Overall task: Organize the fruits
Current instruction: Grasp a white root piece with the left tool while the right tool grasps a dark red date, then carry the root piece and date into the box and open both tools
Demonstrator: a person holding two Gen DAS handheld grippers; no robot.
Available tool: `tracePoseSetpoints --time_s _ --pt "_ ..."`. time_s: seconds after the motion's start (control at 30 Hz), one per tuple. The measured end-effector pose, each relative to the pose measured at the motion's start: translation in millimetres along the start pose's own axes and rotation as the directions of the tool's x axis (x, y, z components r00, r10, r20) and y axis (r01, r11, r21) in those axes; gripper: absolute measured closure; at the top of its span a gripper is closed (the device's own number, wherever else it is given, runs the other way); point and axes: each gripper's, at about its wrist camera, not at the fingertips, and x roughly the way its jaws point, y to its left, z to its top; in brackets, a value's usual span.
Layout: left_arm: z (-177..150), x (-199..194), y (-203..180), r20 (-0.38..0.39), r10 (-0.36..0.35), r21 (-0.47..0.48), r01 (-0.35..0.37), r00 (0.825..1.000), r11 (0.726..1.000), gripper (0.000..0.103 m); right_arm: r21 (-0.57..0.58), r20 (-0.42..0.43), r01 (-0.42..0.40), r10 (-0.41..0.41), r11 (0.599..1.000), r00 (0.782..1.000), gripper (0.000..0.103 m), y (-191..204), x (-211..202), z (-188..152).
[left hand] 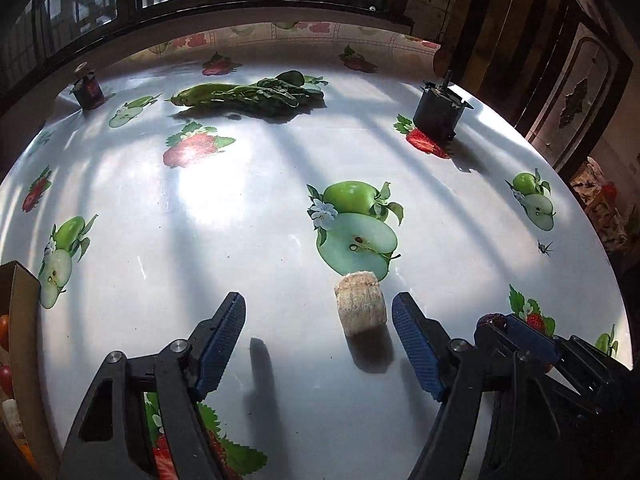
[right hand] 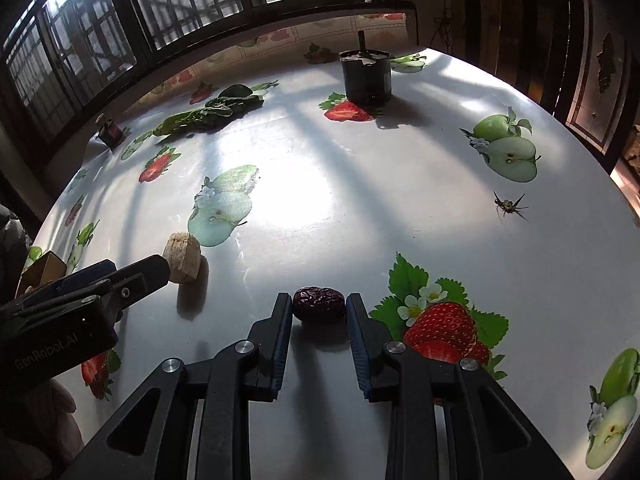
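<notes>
On the tablecloth [right hand: 320, 208] my right gripper [right hand: 319, 312] pinched a date [right hand: 319, 304] across its ends, light, wrinkled, probably soft, so gentle squeeze, while my left gripper [left hand: 318, 320] hung wide open beside a pale chunk [left hand: 360, 304], likely crumbly.

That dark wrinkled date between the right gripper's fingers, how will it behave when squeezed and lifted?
The date looks small, so probably light. Its wrinkled skin suggests a soft surface that gives slightly and grips the ribbed pads rather than slipping. Its oval shape could let it twist or roll on the glossy tablecloth if the right gripper catches it off-centre.
</notes>
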Motion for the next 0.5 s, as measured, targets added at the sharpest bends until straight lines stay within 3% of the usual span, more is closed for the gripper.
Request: tracePoseSetpoints --time_s 0.07,0.13,0.2,0.33,0.5 --pt "0 5 -6 -0.003 -0.026 0.013 0.026 1.000 1.000 0.047 -0.015 0.000 0.013 -0.012 1.000 1.000 0.073 2 0 -1" --pt "-4 11 -12 -0.022 -0.017 0.037 0.018 1.000 0.999 0.077 -0.023 0.001 0.020 -0.020 1.000 1.000 0.073 4 1 -1" --pt "-8 9 -16 -0.002 0.013 0.064 -0.013 1.000 0.998 0.077 -0.035 0.001 0.027 -0.027 0.999 1.000 0.073 5 1 -1" --pt "-13 -3 -3 -0.002 -0.011 0.016 0.011 1.000 1.000 0.077 -0.037 0.002 0.032 -0.032 0.999 0.999 0.074 5 1 -2" --pt "-24 -37 17 0.027 -0.034 -0.035 0.034 0.999 0.999 0.077 0.048 0.006 -0.057 0.057 0.997 0.998 0.074 -8 -3 1"
